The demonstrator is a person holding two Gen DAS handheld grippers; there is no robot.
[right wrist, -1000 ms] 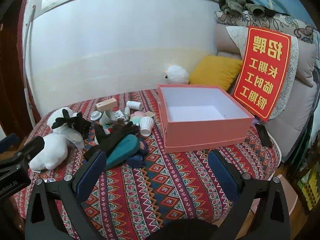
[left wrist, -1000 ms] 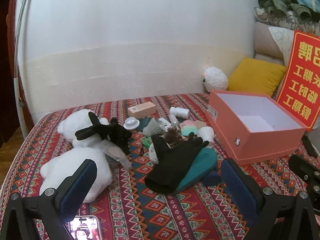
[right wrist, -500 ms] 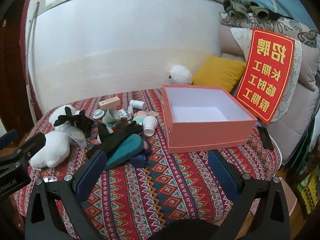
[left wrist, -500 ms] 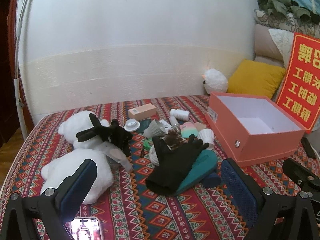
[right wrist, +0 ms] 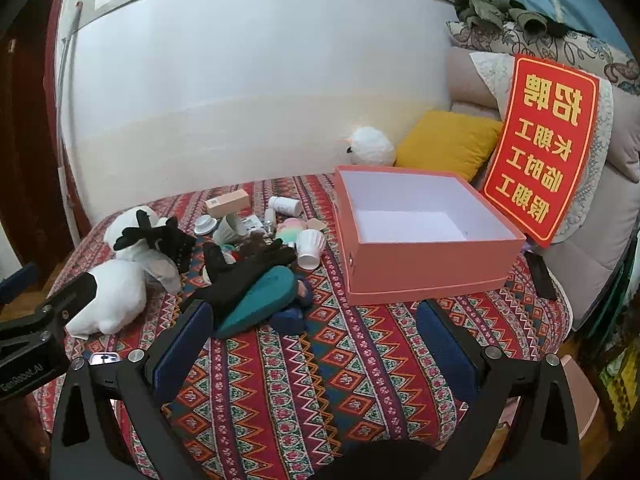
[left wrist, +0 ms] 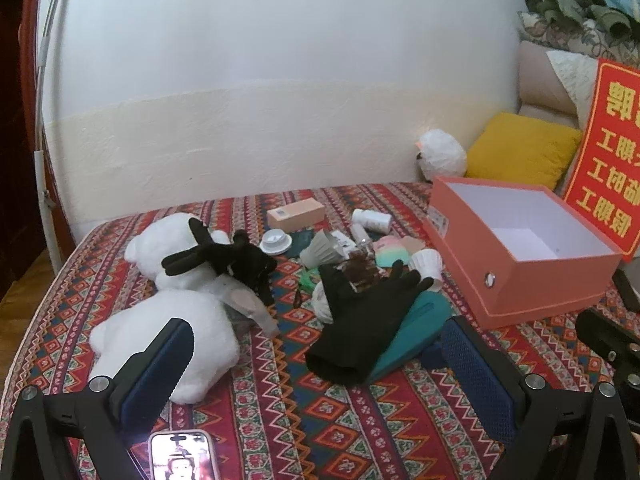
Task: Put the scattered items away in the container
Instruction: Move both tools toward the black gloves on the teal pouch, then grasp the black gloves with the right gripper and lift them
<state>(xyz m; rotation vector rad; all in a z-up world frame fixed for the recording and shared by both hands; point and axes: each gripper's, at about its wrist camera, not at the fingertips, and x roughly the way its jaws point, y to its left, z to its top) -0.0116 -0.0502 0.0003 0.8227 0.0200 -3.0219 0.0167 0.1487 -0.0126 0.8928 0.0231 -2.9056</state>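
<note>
Nothing has gone into the box (right wrist: pixel 424 264) yet, as far as I can see: its white inside shows bare in the right wrist view, centre right of the frame, and again at the right edge of the left wrist view. All the clutter lies on the bed (left wrist: pixel 360 420) in one heap left of the box. I see a black glove (left wrist: pixel 368 320) draped over a teal case (left wrist: pixel 412 332) at centre, a second glove (left wrist: pixel 228 258) lying on the white bear (left wrist: pixel 172 328) at left, and behind them a small carton (left wrist: pixel 296 213), a white bottle (left wrist: pixel 372 219), a cup (left wrist: pixel 428 262) and a lid (left wrist: pixel 275 241). A phone (left wrist: pixel 182 456) sits at the bottom edge.

My left gripper (left wrist: pixel 316 364) hangs low before the heap, fingers spread wide, holding nothing. My right gripper (right wrist: pixel 312 344) is likewise wide apart and empty, aimed between heap and box. So I judge the job at its start; every item remains to be moved.
</note>
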